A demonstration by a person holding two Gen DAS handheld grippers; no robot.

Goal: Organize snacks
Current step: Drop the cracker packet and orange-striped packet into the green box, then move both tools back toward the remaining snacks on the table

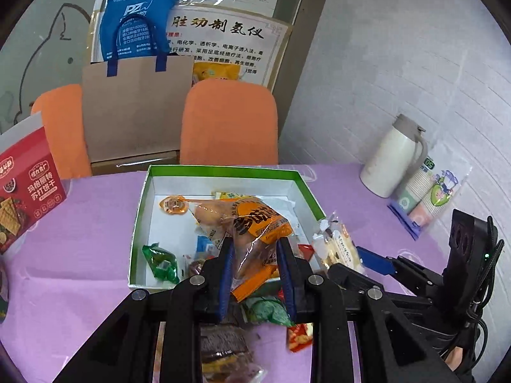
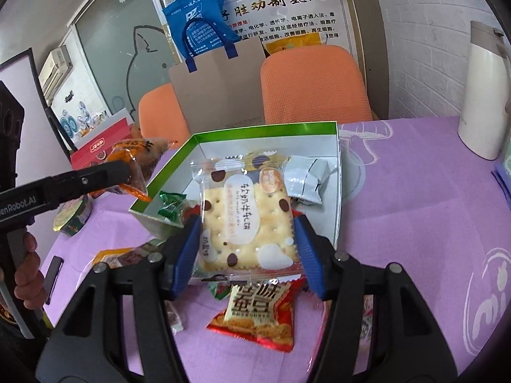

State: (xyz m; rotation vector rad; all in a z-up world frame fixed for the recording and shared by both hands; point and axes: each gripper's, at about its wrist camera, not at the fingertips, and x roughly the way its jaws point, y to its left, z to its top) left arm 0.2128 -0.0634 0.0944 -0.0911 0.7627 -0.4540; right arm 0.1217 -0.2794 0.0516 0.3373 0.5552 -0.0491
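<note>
Both tools are gripping snacks just short of the green-rimmed box (image 2: 337,172): the left tool (image 1: 255,255) is pinching an orange meat packet (image 1: 252,226) nearly closed, the right tool (image 2: 247,239) half-open is clamping a cracker packet (image 2: 247,223) crosswise.

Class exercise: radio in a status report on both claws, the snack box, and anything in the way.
Left claw shut on orange snack pack. Right claw shut on cracker pack. Both above green-rimmed box. Path clear.
</note>
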